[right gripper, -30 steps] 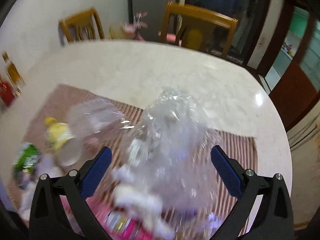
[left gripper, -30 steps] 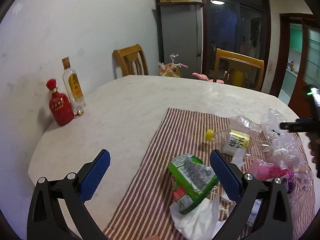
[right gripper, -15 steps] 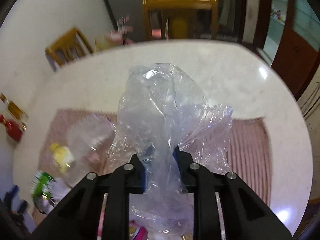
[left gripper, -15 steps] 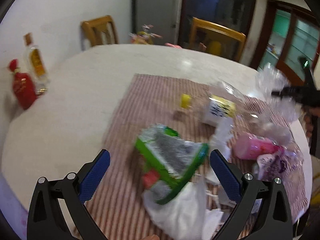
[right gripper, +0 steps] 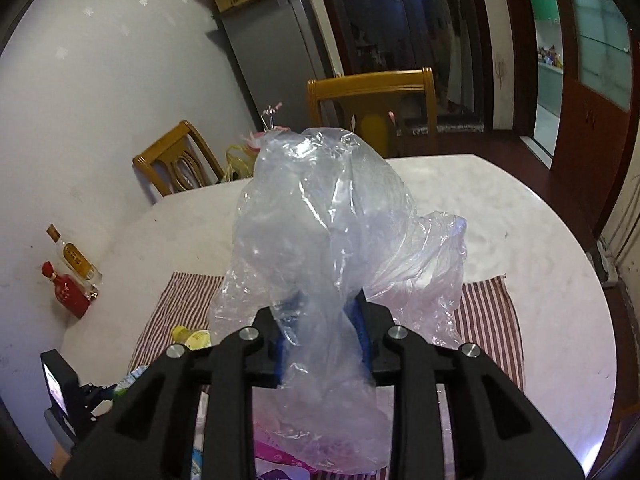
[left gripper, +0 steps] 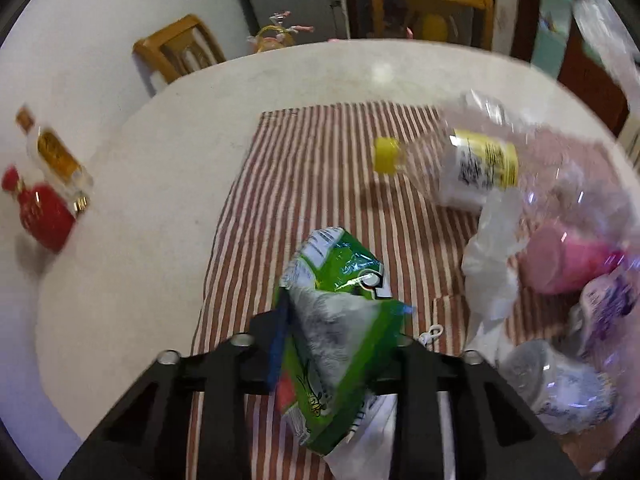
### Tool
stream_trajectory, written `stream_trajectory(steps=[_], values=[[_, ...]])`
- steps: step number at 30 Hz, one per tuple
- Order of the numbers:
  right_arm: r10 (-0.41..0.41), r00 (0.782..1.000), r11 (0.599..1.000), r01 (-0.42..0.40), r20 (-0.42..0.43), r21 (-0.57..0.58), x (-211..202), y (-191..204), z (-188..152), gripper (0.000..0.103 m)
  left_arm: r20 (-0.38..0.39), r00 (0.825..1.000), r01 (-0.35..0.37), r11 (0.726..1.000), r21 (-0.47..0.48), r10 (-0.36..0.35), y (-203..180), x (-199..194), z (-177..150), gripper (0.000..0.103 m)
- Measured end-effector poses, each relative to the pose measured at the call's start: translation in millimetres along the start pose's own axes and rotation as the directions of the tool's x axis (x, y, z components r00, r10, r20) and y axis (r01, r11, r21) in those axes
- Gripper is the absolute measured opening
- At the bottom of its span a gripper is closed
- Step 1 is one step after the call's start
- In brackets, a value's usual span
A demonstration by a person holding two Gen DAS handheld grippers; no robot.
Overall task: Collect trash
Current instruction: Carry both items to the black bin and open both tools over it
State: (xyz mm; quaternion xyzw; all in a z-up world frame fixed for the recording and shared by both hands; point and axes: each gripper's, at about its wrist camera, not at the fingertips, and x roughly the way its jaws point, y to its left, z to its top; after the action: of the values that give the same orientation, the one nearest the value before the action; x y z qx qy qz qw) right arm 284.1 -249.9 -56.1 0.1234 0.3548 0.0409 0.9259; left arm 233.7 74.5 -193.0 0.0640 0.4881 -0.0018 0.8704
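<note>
Trash lay on the striped cloth (left gripper: 320,168): the left gripper (left gripper: 340,340) was clamped on a green wrapper (left gripper: 340,320), the right gripper (right gripper: 320,336) on a clear bag (right gripper: 332,220), a bottle (left gripper: 460,168) at one o'clock.

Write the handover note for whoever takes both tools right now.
Left tool: shut on the green snack wrapper, lifted just above the striped cloth.
Right tool: shut on the clear plastic bag, held up over the table.
Loose on the cloth: plastic bottle with yellow cap, pink cup, white tissue, purple-printed pouch, a pale cup.
Done: bag and wrapper both gripped.
Left: put the wrapper in the bag, then collect the rest.
</note>
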Motion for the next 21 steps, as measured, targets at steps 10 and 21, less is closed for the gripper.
stream_trajectory(steps=[10,21], values=[[0.042,0.999,0.998,-0.041,-0.012,0.057,-12,1,-23,0.026,0.211,0.967,0.16,0.985,-0.063,-0.144,7,-91,5,0.023],[-0.138,0.989,0.956,0.121,0.045,0.267,-149,-106,-106,0.025,0.201,0.795,0.489,0.801,0.346,-0.572,-177,-179,-8,0.023]])
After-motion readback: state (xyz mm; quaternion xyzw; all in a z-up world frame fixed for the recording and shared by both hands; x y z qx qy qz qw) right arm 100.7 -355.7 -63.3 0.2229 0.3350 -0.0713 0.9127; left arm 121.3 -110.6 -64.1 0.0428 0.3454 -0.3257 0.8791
